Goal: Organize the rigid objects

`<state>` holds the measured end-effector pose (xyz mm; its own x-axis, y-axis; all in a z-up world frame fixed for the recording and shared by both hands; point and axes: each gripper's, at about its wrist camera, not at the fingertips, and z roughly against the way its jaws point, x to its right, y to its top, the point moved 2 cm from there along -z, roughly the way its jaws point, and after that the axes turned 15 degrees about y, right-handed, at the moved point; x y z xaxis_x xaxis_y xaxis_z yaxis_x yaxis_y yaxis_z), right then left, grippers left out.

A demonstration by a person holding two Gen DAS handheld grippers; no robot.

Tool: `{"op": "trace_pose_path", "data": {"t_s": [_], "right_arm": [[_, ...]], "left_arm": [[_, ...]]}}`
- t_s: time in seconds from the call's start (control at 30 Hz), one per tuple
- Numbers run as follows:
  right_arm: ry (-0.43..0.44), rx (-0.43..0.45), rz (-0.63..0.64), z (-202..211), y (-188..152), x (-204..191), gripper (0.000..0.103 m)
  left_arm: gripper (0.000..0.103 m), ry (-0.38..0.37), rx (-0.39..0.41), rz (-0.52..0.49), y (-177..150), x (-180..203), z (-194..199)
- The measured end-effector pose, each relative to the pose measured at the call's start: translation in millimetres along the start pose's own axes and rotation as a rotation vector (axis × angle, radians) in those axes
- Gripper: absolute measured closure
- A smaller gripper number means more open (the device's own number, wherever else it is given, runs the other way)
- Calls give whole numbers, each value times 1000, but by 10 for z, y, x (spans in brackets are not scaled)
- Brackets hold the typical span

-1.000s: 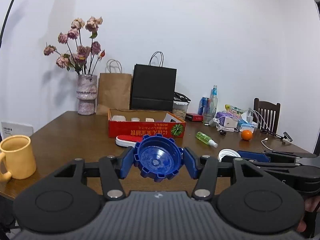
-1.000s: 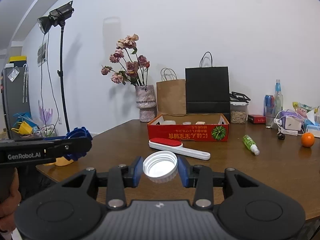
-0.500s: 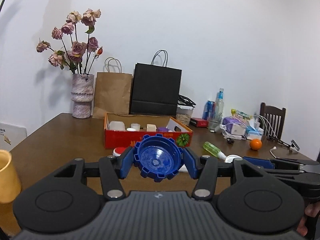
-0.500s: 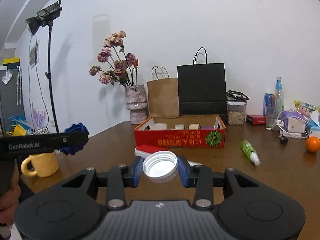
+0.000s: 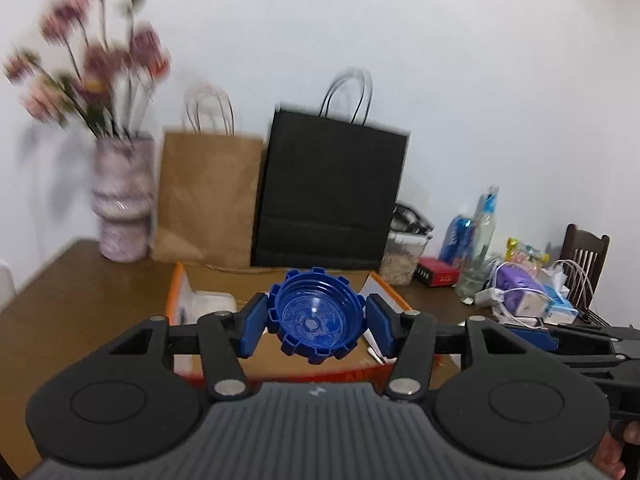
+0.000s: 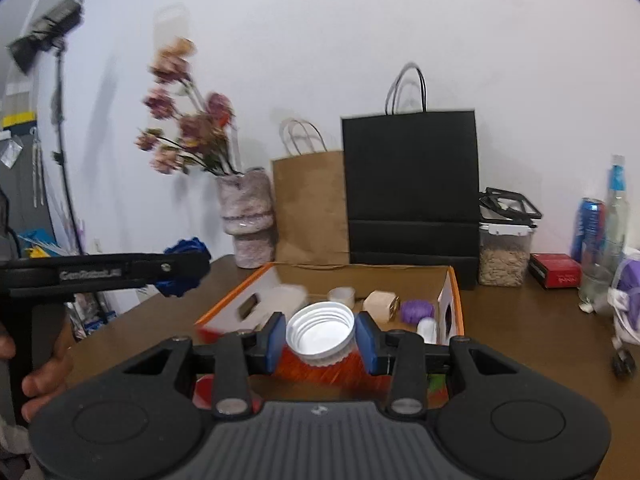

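- Two caps are in your grip: your left gripper [image 5: 315,326] has its jaws clamped on the blue notched cap [image 5: 315,322], hollow side facing the camera, and your right gripper [image 6: 321,339] has its jaws clamped on the white threaded cap [image 6: 321,332], hollow side also facing the camera
- Both caps hang in the air at the near edge of the orange cardboard box [image 6: 452,304], which sits on the brown table [image 6: 532,344]
- In the right wrist view your left gripper [image 6: 188,268] reaches in from the left with the blue cap [image 6: 187,249] showing behind its tip, and your left hand [image 6: 40,372] grips its handle at the frame's edge
- Inside the box you can see a small white cup [image 6: 341,295], a tan block [image 6: 380,305], a purple ridged piece [image 6: 417,311] and a white item [image 5: 214,303] against its left wall
- Just behind the box stand a brown paper bag [image 5: 208,200] and a black paper bag [image 5: 332,196], with a vase of flowers [image 5: 122,196] to their left
- To the right of the box are a clear container of grains [image 6: 504,256], a red packet [image 6: 555,270], a blue can [image 6: 585,228] and a clear bottle [image 6: 614,208]
- Far right in the left wrist view, a wooden chair [image 5: 585,252] stands past a tangle of cables and a purple device [image 5: 520,292]; much of the background is motion-blurred
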<state>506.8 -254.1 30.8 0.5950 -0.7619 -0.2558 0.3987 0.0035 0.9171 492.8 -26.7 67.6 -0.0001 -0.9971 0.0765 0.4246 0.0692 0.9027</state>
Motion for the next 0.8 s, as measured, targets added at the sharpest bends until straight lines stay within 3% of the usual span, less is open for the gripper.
{"op": "trace_pose_path", "data": {"t_s": [0.1,0.2,0.37,0.53,0.63,0.8], "right_arm": [[15,-81,-82,-602,216,421,66],[-37,-184,-112,-1222,276,774,66],[-80,-333,-196,-1921,191,1247,65],[-109,-389,-212,-2144,145,1416,64],[-120,-378,-214,-2112,112,1447,55],[-95,-346,-220,-1964,141,1428,51]], "left_arm": [[48,1,-140,1,140,57,-778],[48,37,-294,-21,134,150,-1552],[48,80,-464,-50,-17,215,-2354],[48,94,-531,-9,-76,157,-2600],[48,76,-541,5,-78,103,-2620],[43,57,-551,12,-46,121,-2589]]}}
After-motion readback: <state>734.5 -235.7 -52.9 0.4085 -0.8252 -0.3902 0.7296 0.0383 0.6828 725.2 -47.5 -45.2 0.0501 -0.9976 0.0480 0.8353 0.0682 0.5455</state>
